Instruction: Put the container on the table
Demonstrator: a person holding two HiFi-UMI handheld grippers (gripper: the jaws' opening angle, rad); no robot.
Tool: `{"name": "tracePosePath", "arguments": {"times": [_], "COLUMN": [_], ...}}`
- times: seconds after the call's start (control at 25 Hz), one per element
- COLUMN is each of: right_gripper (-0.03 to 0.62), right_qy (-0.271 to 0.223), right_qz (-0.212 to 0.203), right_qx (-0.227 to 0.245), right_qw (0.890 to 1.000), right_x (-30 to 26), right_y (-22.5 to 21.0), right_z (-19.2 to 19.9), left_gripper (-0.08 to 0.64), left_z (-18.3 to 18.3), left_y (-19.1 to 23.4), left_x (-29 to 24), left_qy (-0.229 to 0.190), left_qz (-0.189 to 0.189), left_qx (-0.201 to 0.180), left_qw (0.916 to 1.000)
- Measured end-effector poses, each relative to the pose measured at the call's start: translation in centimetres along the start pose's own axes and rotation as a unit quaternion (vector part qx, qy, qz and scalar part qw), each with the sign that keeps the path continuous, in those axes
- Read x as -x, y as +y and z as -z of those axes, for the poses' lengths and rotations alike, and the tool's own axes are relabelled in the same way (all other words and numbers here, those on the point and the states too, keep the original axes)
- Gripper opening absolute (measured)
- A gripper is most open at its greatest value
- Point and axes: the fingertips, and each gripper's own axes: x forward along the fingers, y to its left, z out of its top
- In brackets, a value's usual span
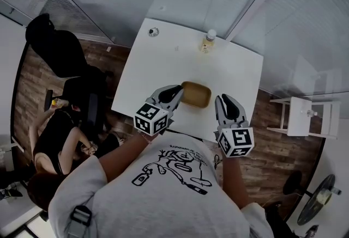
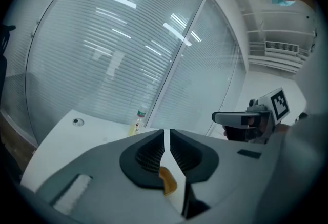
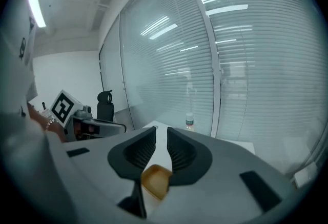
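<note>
Two tongs, neither gripping: left tongs point(image 1: 177, 92) near-closed at container point(image 1: 197, 95) rim on tabletop point(image 1: 163, 62), right tongs point(image 1: 224, 102) slit-open nearby; a bump cd skid/tip it.

Container point(image 1: 196, 94) on table point(image 1: 163, 62)
Amber, shallow, rectangular with rounded corners, open side up, lying flat near the white table's near edge

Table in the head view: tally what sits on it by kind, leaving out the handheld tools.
container: 1
bottle: 1
small round item, too small to identify: 1
Total: 3
</note>
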Motion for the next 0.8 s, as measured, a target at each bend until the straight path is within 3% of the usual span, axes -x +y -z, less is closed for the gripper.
{"name": "tracePosePath", "arguments": {"times": [0.4, 0.8], "right_gripper": [0.057, 0.054], "right_qy": [-0.083, -0.108], "right_qz": [-0.007, -0.002], "right_qx": [0.064, 0.088], "right_qw": [0.994, 0.99], "right_x": [4.7, 6.7], "right_y": [3.3, 5.4], "right_z": [-9.9, -13.1], "left_gripper": [0.028, 0.025], "left_z": [-9.0, -13.6], "left_y": [-6.3, -8.7], "left_x": [4.0, 6.8], "left_qy": [-0.082, -0.126], "left_qz": [0.049, 0.057], "left_qx": [-0.061, -0.093], "left_qw": [0.9936, 0.986]}}
